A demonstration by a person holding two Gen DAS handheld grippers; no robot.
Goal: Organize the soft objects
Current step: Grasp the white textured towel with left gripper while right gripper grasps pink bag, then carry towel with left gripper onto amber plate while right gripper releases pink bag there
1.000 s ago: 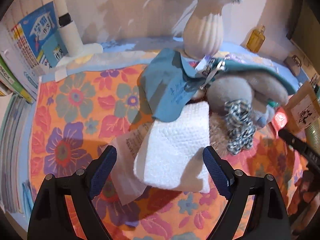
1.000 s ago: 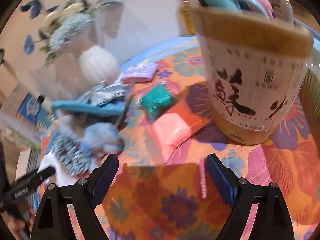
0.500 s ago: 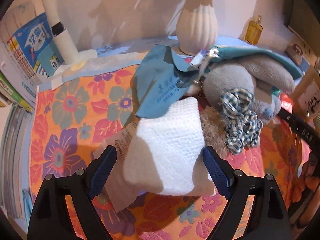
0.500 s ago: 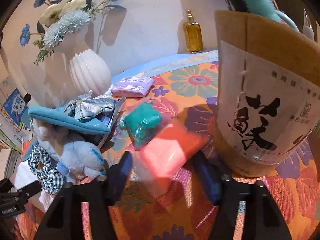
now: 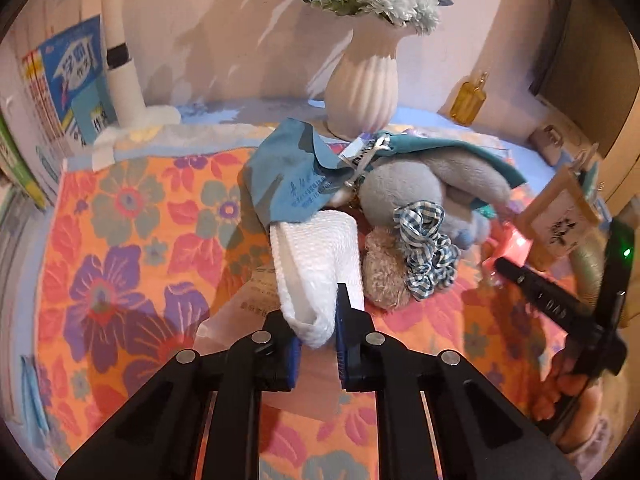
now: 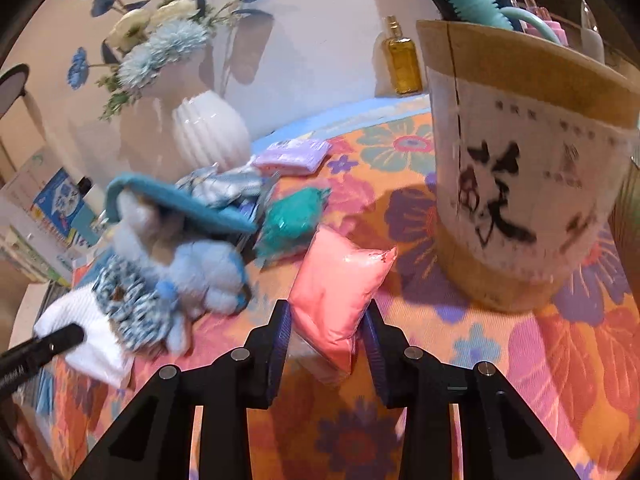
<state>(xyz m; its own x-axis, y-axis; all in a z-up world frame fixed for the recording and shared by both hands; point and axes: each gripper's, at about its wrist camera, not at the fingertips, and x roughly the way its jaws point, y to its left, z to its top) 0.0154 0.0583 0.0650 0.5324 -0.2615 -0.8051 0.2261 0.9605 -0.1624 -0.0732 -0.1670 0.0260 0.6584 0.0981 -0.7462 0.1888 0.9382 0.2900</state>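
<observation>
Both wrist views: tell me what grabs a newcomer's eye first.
The loud orange floral cloth covers the table. In front, the left hand-held gripper pinches a white folded towel, and the right hand-held gripper is closing on a pink pouch. A white vase of flowers stands behind.

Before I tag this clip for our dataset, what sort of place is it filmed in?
Most likely a home, at a table or desk against a wall. A flowered tablecloth covers it, a white vase of flowers stands at the back, books lean at one side, and a plush toy lies in the middle.
</observation>
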